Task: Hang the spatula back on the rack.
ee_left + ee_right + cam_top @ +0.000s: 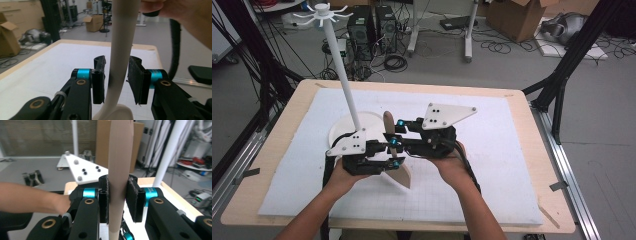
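Note:
A beige spatula [401, 176] is held over the white mat, handle pointing away and wide blade toward the person. My right gripper [393, 132] is shut on the upper handle; in the right gripper view its pads [131, 195] press both sides of the spatula [120, 150]. My left gripper [394, 154] is lower on the handle. In the left gripper view the spatula [122, 37] passes between the left gripper's [116, 80] jaws with a gap on each side, so it is open around the handle.
A white stand with a slanted pole [343, 75], a ring of hooks [322, 12] on top and a round base [367, 122] stands just behind the grippers. A white mat [492, 165] covers the wooden table [532, 150]. Cardboard boxes and cables lie on the floor beyond.

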{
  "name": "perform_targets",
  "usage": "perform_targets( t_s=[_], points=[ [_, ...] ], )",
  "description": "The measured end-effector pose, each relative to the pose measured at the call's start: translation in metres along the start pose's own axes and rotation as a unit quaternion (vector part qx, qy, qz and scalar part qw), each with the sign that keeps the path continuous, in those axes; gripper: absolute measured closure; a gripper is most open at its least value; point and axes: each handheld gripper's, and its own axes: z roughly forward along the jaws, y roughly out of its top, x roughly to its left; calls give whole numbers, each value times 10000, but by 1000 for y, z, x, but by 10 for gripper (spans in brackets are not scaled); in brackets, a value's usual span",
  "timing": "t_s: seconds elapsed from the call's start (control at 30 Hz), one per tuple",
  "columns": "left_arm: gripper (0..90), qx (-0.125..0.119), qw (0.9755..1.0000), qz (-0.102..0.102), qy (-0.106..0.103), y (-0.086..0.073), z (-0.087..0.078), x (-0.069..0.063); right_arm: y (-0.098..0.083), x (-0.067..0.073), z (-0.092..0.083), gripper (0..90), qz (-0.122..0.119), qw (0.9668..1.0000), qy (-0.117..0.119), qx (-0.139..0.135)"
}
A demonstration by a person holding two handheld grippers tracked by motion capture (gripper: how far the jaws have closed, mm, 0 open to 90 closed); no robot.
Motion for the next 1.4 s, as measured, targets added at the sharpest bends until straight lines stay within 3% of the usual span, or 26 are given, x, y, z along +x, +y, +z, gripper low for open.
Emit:
perform_targets(
  t_s=[0.2,0.33,0.43,0.5,0.53,0.6,0.7,0.8,0.97,1.03,1.2,1.3,1.4],
  points=[
    [712,-132,9994,-74,-315,1,-2,1,-4,-8,-4,741,177,9988,451,-35],
    [769,-167,9988,-108,-443,0,-2,0,-7,-13,-7,742,264,9976,628,-156],
    [778,-45,9991,-155,-397,1,-1,-1,-10,-17,-8,740,323,9967,719,-185],
    [783,58,9989,-350,-313,2,1,-2,-13,-20,-7,722,409,9967,675,-183],
    [783,101,9985,-469,-277,2,1,-2,-15,-21,-7,673,448,9973,545,-222],
    [784,115,9985,-530,-123,1,2,-3,-17,-22,-8,473,496,9981,188,-321],
    [784,146,9979,-567,261,2,0,-3,-22,-22,-11,332,530,9974,-389,-306],
    [784,104,9944,-802,684,4,-7,0,-30,-20,-19,297,477,9953,-793,-279],
    [784,50,9855,-956,1403,10,-26,5,-52,-19,-36,293,432,9891,-1410,-40],
    [784,34,9836,-974,1515,13,-34,7,-61,-21,-43,292,437,9850,-1665,127],
    [784,-19,9791,-971,1786,26,-54,14,-83,-26,-59,277,470,9767,-2082,245],
    [784,-44,9762,-968,1942,35,-65,17,-93,-28,-65,257,324,9679,-2457,410],
    [783,-88,9725,-970,2117,44,-75,20,-100,-30,-70,233,211,9549,-2886,663]
  ],
)
